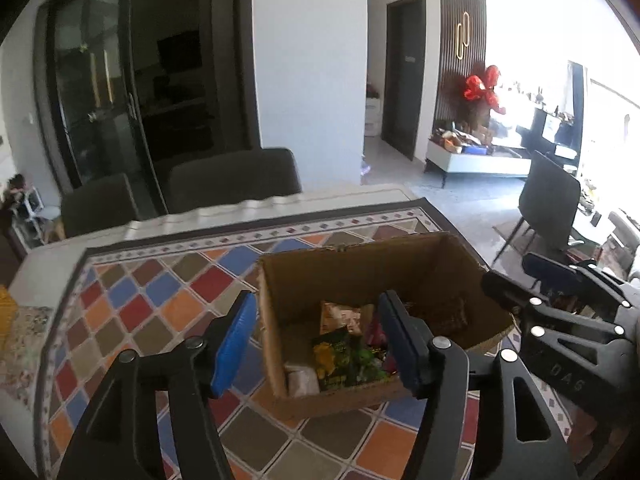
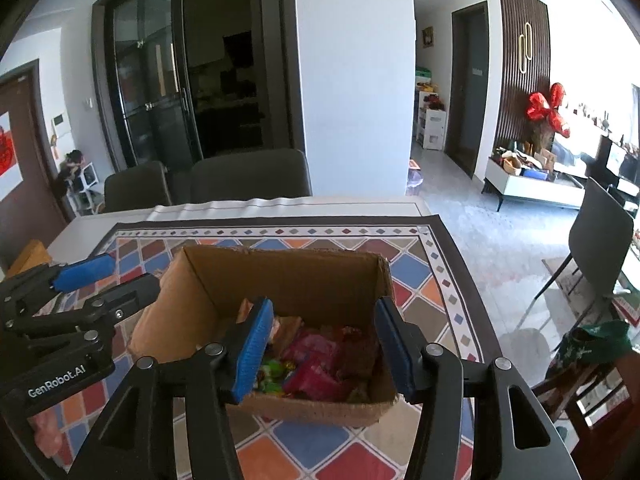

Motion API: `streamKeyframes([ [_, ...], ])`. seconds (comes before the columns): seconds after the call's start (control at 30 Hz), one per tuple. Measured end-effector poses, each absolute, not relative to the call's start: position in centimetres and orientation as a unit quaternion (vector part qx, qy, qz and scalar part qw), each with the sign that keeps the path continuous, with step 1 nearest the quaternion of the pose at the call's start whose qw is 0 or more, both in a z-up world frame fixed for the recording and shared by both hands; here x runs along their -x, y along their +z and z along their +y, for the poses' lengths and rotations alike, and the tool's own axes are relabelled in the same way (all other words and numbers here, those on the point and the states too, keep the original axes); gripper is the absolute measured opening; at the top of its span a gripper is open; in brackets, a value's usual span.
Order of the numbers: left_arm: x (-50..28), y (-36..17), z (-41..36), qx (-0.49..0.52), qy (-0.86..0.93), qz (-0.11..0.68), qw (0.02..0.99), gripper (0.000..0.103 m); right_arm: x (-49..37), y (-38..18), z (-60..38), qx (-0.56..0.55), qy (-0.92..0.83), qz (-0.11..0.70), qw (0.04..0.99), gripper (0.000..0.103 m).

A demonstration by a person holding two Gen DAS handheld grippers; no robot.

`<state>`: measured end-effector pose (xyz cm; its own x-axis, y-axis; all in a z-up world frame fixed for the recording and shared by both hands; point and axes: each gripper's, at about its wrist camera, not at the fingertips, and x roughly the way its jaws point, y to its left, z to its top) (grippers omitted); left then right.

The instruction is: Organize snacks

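Left wrist view: left gripper (image 1: 318,344) spread wide, empty, straddling the left wall of the cardboard box (image 1: 344,276); snack packets (image 1: 340,360) heaped at the box's near end, green packet uppermost. Box on the patterned tablecloth (image 1: 160,292), open top up, long axis running away from the cameras. Right of the box, right gripper (image 2: 324,340) also wide and empty above pink packets (image 2: 316,364). Likely risk: a finger catching the flimsy wall, dragging or tipping the box.
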<state>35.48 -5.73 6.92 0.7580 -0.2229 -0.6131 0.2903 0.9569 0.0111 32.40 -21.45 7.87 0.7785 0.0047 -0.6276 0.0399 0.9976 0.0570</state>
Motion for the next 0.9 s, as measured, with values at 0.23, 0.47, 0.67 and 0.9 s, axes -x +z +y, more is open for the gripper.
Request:
streamKeyframes([
  [0.23, -30.4, 8.1, -4.4, -0.039, -0.130, 0.295, 0.946, 0.077, -28.0, 9.3, -21.1, -0.035, -0.014, 0.305, 0.952, 0.063],
  [0.47, -25.5, 9.6, -3.2, -0.026, -0.127, 0.268, 0.955, 0.087, -22.5, 10.8, -20.5, -0.030, -0.021, 0.280, 0.959, 0.070],
  [0.67, -22.0, 10.2, -2.7, -0.021, -0.131, 0.255, 0.958, 0.092, -18.4, 11.9, -20.2, -0.027, -0.026, 0.259, 0.965, 0.077],
  [0.9, -17.9, 9.5, -2.8, -0.033, -0.125, 0.241, 0.962, 0.100, -14.4, 11.9, -20.4, -0.028, -0.026, 0.256, 0.966, 0.080],
])
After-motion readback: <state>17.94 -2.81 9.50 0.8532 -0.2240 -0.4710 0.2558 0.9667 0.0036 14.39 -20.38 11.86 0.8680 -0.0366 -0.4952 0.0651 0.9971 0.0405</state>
